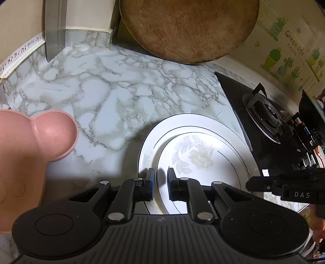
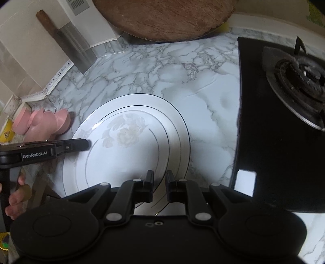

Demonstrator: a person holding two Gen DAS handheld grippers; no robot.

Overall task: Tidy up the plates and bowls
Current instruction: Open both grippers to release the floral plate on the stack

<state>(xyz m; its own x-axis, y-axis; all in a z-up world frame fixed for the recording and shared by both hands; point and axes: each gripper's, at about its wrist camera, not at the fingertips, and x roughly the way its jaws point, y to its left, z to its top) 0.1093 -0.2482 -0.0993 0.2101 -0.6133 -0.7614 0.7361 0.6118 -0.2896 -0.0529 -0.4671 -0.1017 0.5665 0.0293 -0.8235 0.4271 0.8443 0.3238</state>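
Note:
A white plate with a pale flower print (image 1: 203,158) (image 2: 126,138) lies over a larger white plate with a thin dark rim (image 1: 182,121) (image 2: 142,99) on the marble counter. My left gripper (image 1: 161,182) is shut on the flowered plate's left edge, which runs between its fingers. My right gripper (image 2: 159,182) is shut on the same plate's right edge. Each gripper shows in the other's view: the left (image 2: 85,143), the right (image 1: 248,183). I cannot tell whether the upper plate rests on the lower one or hangs just above it.
A pink bear-shaped bowl (image 1: 30,152) (image 2: 46,123) sits left of the plates. A round wooden board (image 1: 189,30) (image 2: 162,18) and a cleaver (image 1: 55,30) (image 2: 79,46) lean at the back. The black gas stove (image 1: 264,121) (image 2: 284,101) borders the right. A person's hand (image 2: 16,199) holds the left gripper.

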